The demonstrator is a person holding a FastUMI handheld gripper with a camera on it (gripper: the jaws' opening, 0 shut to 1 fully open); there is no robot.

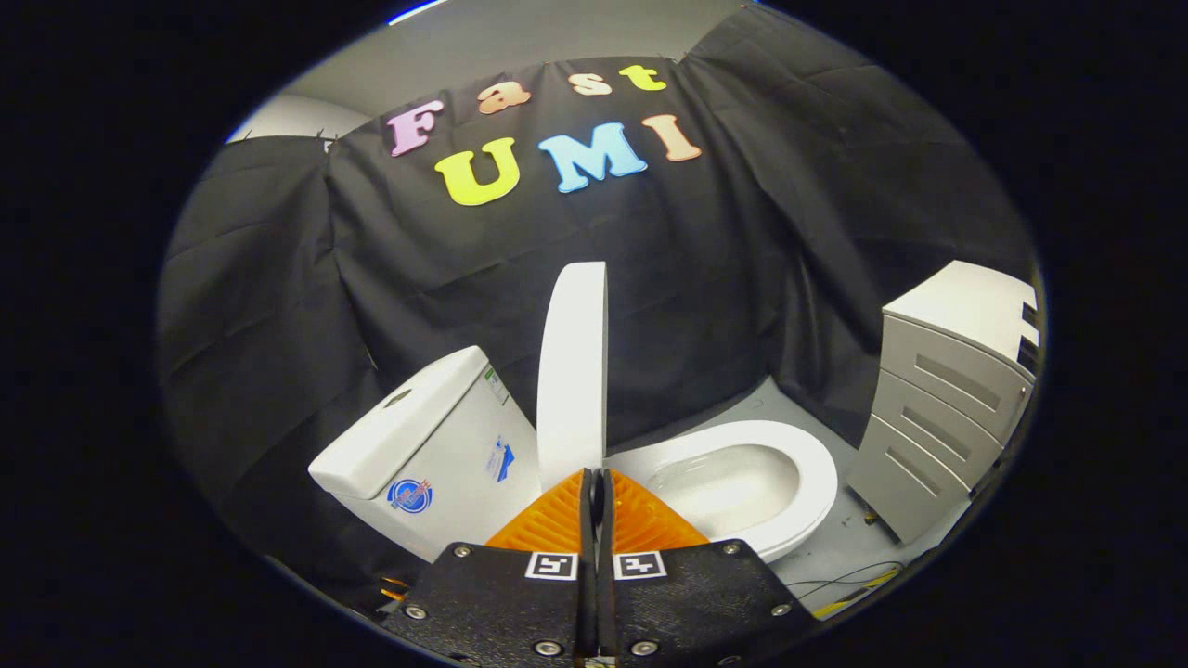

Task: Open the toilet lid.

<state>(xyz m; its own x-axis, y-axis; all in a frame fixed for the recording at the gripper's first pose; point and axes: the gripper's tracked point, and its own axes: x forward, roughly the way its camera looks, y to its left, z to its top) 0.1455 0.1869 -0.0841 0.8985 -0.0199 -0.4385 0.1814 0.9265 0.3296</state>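
Gripper (595, 482) sat level, fingers clenched together on nothing, tips just below the upright toilet lid (573, 371); seat (817, 482) lay exposed.

White toilet lid (573, 371), orange ribbed tongs (595, 475), grey drawer cabinet (947, 408), black cloth wall (742, 260).

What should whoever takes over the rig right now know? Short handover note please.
Tongs: closed together, nothing between them, tips just short of the lid's lower edge.
Lid: raised, standing about upright beside the tank.
Seat: down, bowl exposed, just beyond the tongs.
Cabinet: past the bowl, not involved.
Done: lid looks open.
Left: probably only backing the tongs away; check the lid stays up unaided.
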